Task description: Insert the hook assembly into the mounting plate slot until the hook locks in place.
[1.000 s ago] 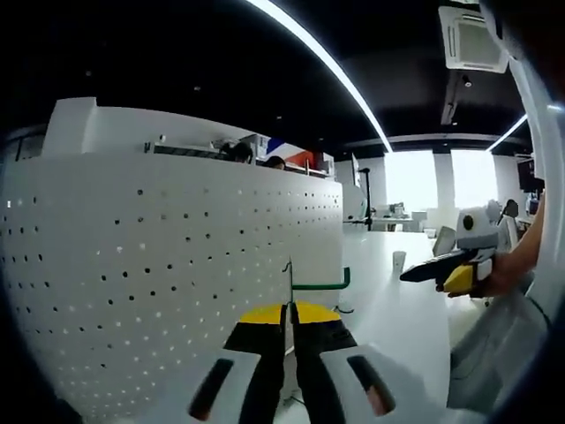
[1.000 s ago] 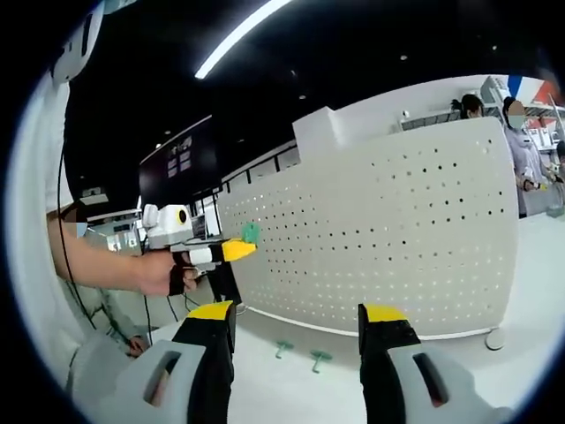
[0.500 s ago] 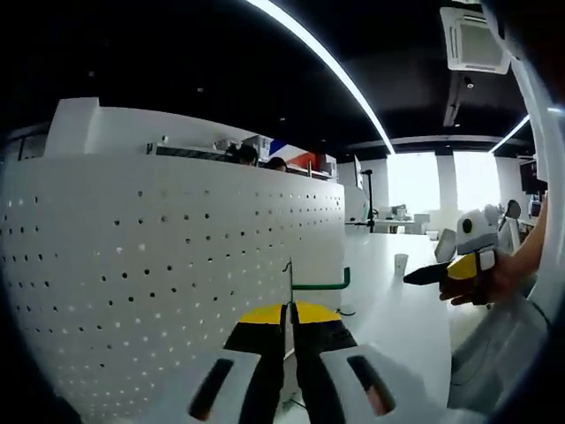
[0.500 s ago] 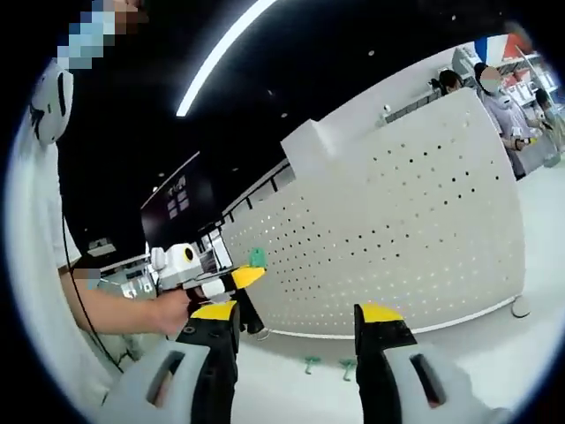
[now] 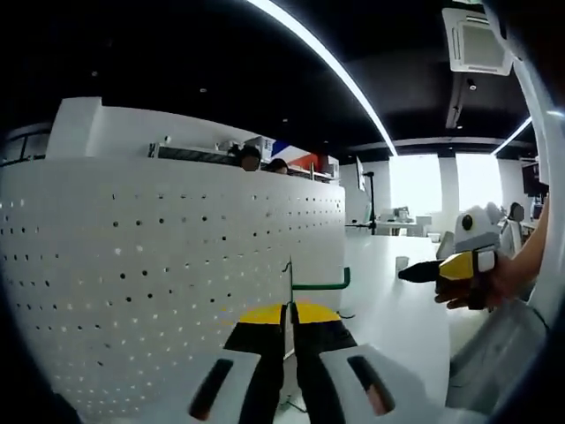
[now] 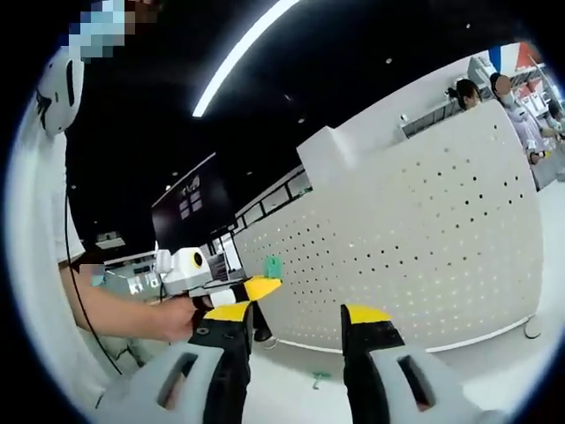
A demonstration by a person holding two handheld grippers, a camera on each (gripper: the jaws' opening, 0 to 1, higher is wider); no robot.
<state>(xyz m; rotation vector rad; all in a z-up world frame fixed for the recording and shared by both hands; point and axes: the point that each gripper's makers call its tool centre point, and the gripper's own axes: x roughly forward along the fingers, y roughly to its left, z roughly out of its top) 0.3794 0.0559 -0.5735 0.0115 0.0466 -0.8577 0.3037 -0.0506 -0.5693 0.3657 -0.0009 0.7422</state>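
A long ceiling light strip (image 5: 327, 62) runs across the dark ceiling, with a ceiling air-conditioning unit (image 5: 475, 40) near it. Two people (image 6: 481, 88) stand behind the top edge of the white perforated wall. A dark wall screen (image 6: 188, 216) hangs in the background, and a white cup (image 5: 402, 262) stands on the white table (image 5: 388, 309).

left gripper (image 5: 290, 311): black jaws with yellow tips, on a pale grey body with two dark slots
right gripper (image 6: 298, 318): black jaws, yellow caps, pale grey body with slotted cut-outs
hand (image 6: 175, 318): bare forearm, no sleeve at the wrist
clothing (image 6: 40, 247): white top, with a thin dark cable hanging down its front
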